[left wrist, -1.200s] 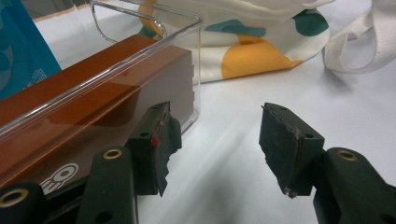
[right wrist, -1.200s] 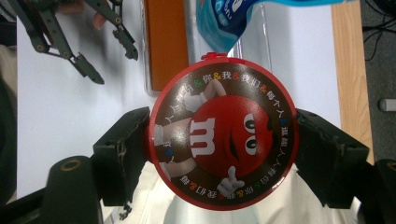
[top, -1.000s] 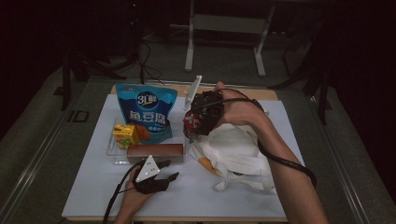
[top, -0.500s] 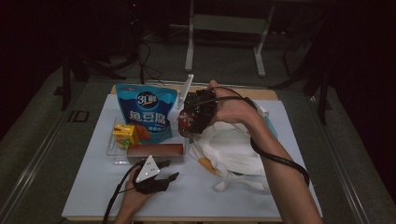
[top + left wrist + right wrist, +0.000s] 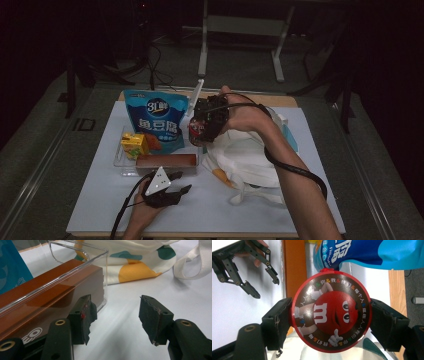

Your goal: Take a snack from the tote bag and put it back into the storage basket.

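So the right claw (image 5: 329, 315) is clamped on a round M&M's tin (image 5: 330, 311), one black pad pressed against each side of its red rim. The lid is glossy dark brown with the red candy character and a ring of small coloured lettering around the edge. From the high view the tin (image 5: 196, 131) is up in the air above the worktop (image 5: 100, 200), over the spot between the blue pouch and the cloth bag, with the person's right hand (image 5: 240, 116) wrapped around the claw body.

The left claw (image 5: 115, 317) sits low on the worktop with its jaws standing fairly wide and nothing between them, just bare white surface. Its pads (image 5: 152, 317) look like rough, chewed-up black foam. Right next to its one jaw is a clear plastic tray (image 5: 105, 277) with rounded corners and shiny see-through walls, and inside it a long brown rectangular box (image 5: 47, 293) with a smooth finish.

Other stuff: a crinkly blue snack pouch (image 5: 152, 125) with big white characters leaning behind the tray, a small yellow carton (image 5: 134, 145) in the tray's left end, and a soft white cloth bag (image 5: 250, 160) with teal and orange blobs and floppy straps lying rumpled to the right. The worktop is a flat white sheet with a wooden edge at the far side
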### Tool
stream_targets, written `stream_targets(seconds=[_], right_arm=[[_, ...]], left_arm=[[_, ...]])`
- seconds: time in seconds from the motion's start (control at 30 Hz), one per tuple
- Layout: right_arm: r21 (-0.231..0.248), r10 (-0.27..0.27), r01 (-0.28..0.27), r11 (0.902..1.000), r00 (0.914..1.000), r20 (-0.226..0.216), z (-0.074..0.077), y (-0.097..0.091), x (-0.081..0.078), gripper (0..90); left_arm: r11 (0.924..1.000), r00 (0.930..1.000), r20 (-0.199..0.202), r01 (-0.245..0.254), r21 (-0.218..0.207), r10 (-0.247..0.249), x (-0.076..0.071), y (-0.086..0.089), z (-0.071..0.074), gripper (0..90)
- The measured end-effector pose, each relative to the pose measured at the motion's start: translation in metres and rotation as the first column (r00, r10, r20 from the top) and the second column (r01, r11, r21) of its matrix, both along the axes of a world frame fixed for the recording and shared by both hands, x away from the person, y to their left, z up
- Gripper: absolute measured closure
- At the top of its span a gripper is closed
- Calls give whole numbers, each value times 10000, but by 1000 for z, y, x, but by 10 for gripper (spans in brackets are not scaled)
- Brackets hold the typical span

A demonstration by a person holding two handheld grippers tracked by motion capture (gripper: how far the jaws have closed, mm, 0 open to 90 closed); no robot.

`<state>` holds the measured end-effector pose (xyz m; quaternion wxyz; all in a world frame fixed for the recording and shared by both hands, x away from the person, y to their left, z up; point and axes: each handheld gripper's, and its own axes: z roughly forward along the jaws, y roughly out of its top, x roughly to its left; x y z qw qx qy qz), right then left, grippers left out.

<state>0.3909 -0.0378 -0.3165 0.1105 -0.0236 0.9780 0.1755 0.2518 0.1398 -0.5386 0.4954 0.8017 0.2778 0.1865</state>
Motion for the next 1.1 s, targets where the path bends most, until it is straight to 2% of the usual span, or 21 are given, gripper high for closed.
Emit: stream_targets(seconds=[0.63, 1.1], right_arm=[[-50, 43, -43, 10000, 10000, -49, -7, 10, 2, 238], [-45, 49, -49, 10000, 9999, -108, -20, 16, 6, 239]], left_arm=[[10000, 10000, 27, -16, -24, 16, 0, 0, 0, 446], [10000, 10000, 28, -19, -20, 19, 0, 0, 0, 444]])
